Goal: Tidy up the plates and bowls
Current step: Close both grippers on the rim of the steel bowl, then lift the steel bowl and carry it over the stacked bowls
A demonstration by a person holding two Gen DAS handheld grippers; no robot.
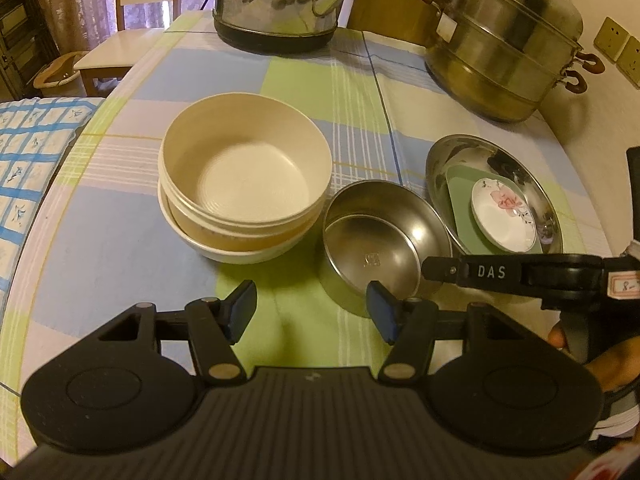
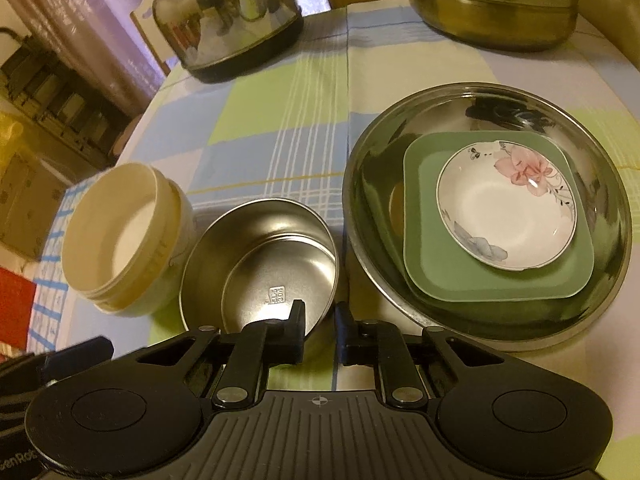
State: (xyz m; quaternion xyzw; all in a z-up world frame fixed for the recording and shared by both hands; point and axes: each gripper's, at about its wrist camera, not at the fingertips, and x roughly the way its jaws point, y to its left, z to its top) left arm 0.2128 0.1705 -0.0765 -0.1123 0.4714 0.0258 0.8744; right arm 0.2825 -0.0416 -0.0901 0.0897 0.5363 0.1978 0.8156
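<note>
1. A steel bowl (image 2: 260,264) sits near the middle of the bench (image 1: 304,80), between stacked cream bowls (image 1: 244,184) on its left and a steel basin (image 2: 488,216) on its right.
2. The basin holds a green plate (image 2: 496,276) with a floral dish (image 2: 506,208) on top.
3. The right tool (image 2: 320,334) straddles the steel bowl's near rim, one finger inside, one outside; its jaws are narrow, but whether the pads press the rim I cannot tell.
4. The left tool (image 1: 312,312) hangs half open and empty over the cloth, just near the steel bowl.
5. A kettle (image 1: 280,0) and steamer pot (image 1: 504,40) stand at the far edge.
</note>
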